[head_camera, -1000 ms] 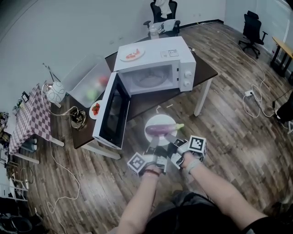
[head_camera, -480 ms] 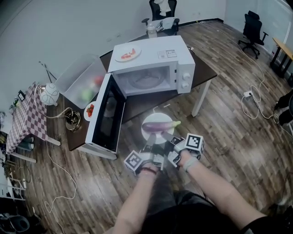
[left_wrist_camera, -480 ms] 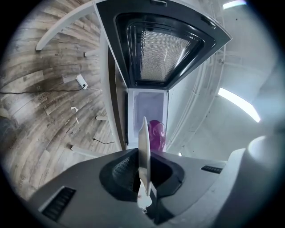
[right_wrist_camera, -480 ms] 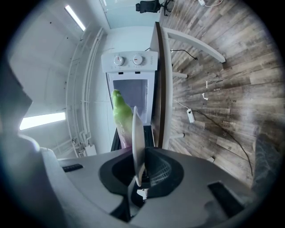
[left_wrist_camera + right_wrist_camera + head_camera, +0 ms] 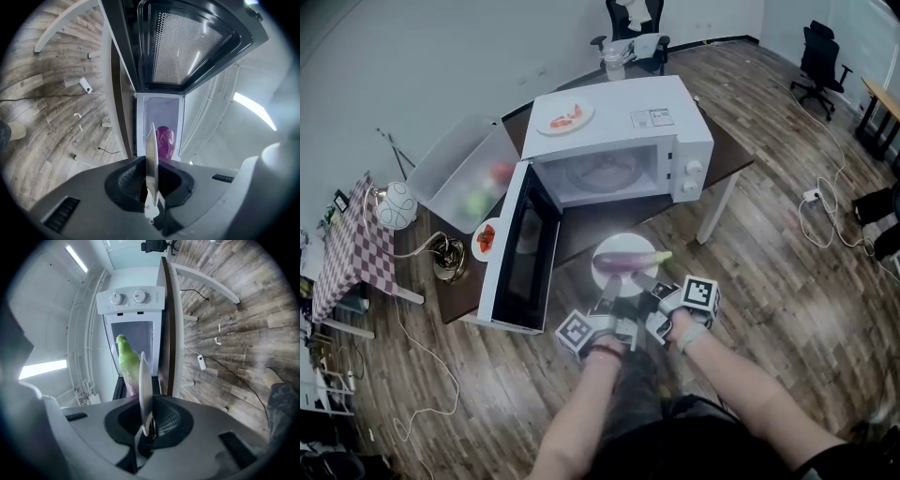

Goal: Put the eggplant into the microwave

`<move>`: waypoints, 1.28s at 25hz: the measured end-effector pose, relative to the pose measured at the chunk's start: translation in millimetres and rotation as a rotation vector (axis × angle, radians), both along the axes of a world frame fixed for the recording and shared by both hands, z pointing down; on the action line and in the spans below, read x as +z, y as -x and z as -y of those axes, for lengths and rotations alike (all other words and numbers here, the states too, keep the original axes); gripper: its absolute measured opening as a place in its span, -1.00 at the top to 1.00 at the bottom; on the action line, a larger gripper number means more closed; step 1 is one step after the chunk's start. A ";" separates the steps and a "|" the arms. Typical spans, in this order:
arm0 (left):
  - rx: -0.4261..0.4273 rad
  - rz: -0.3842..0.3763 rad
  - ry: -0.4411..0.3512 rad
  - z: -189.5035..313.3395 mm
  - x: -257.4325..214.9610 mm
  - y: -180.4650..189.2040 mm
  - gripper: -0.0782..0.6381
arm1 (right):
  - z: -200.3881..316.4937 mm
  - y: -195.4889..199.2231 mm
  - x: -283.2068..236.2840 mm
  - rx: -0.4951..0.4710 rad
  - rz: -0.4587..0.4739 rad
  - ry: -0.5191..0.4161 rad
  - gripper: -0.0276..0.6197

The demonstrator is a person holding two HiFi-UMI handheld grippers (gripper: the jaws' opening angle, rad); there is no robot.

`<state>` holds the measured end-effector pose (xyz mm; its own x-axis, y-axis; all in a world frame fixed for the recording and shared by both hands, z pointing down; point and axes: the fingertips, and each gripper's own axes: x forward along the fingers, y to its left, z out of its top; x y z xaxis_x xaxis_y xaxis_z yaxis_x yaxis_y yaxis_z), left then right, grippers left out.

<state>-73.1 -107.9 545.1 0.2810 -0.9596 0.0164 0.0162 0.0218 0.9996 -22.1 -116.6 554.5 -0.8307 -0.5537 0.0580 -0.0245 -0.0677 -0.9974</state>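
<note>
Both grippers are clenched on one white plate (image 5: 622, 246), which we carry between them. Our left gripper (image 5: 607, 292) bites the near rim on the left side and our right gripper (image 5: 645, 284) bites it just beside, on the right; their marker cubes (image 5: 578, 333) sit close to our hands.

From the left gripper view, the left gripper (image 5: 151, 187) has its jaws pressed onto the thin edge of the white plate (image 5: 151, 154), seen edge-on, and the purple end of the eggplant (image 5: 165, 143) shows just past it. From the right gripper view, the right gripper (image 5: 146, 423) pinches the white plate (image 5: 145, 385) the same way, with the green stem end of the eggplant (image 5: 126, 359) lying beyond the rim.

From the head view, the eggplant (image 5: 626, 265) lies across the white plate, purple body to the left and green stem to the right. It is in front of the microwave (image 5: 619, 122), outside the cavity (image 5: 605, 173). The microwave stands on a dark counter (image 5: 727, 150), and its door (image 5: 520, 253) is swung wide open to the left. A second plate (image 5: 560, 117) with something red rests on top of the microwave. A small dish (image 5: 486, 239) with red pieces sits on the counter just beside the open door, and a clear bin (image 5: 464, 164) stands further left. Wood flooring (image 5: 769, 272) surrounds the counter.
</note>
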 end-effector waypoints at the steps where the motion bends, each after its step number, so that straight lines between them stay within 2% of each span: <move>1: 0.002 -0.001 0.001 5.3 1.1 2.1 0.71 | 5.3 1.9 1.0 0.001 -0.003 0.003 0.82; 26: 0.036 -0.012 0.022 118.7 9.1 28.7 0.71 | 116.7 28.5 7.5 0.023 -0.008 0.003 0.82; 32: 0.041 -0.008 0.005 141.3 8.2 34.2 0.71 | 137.8 33.9 6.7 0.031 0.001 0.006 0.82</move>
